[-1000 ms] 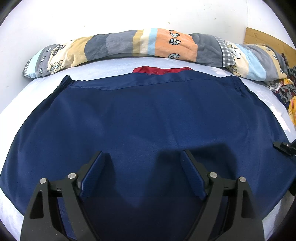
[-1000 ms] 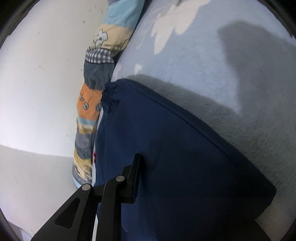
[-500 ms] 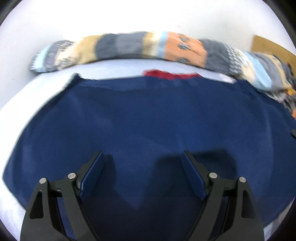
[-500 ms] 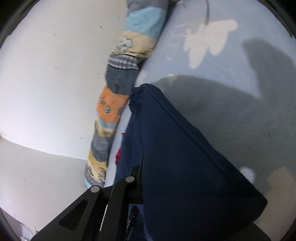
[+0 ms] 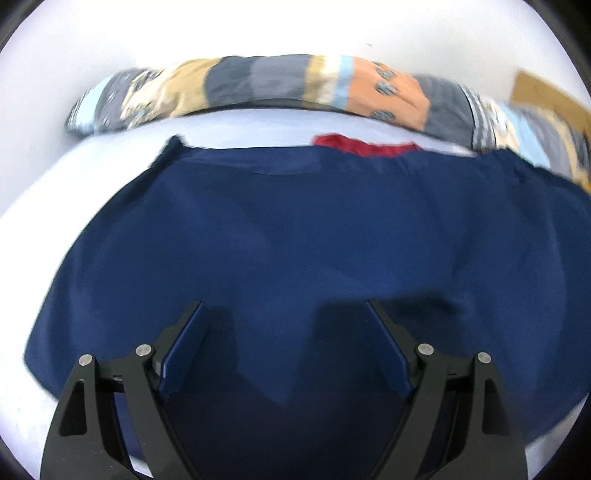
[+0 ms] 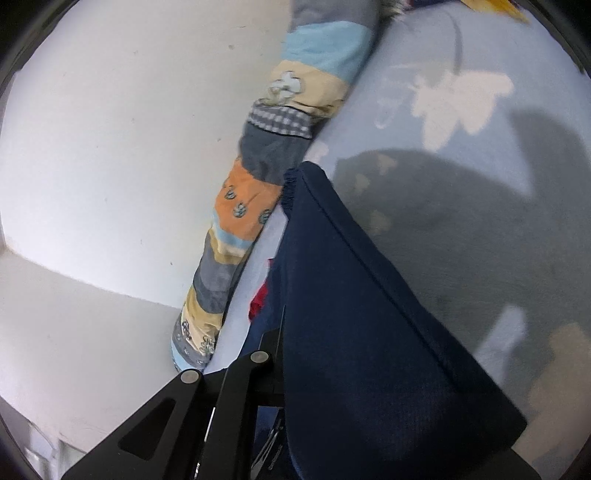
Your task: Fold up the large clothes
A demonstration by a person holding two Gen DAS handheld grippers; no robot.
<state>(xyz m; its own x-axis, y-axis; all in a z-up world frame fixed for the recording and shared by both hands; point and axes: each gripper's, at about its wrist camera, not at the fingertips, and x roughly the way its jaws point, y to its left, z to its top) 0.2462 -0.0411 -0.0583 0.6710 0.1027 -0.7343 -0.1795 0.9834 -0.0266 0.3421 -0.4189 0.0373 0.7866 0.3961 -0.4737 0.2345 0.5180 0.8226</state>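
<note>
A large navy blue garment (image 5: 295, 240) lies spread on a pale bed sheet (image 5: 92, 158), its red lining (image 5: 362, 144) showing at the far edge. My left gripper (image 5: 286, 314) is open and empty, hovering over the garment's near part. My right gripper (image 6: 284, 332) is shut on the garment's edge (image 6: 369, 332) and holds it lifted above the sheet (image 6: 480, 221); the cloth drapes over the jaws and hides one finger.
A long patchwork bolster (image 5: 277, 85) lies along the white wall (image 5: 258, 29) behind the garment; it also shows in the right wrist view (image 6: 258, 192). A brown board (image 5: 546, 99) stands at the far right. Colourful cloth (image 6: 491, 5) lies at the sheet's far end.
My right gripper has lifted the garment's edge higher off the sheet and the cloth now hangs steeper. The left view has shifted left over the garment; the left gripper stays open.
</note>
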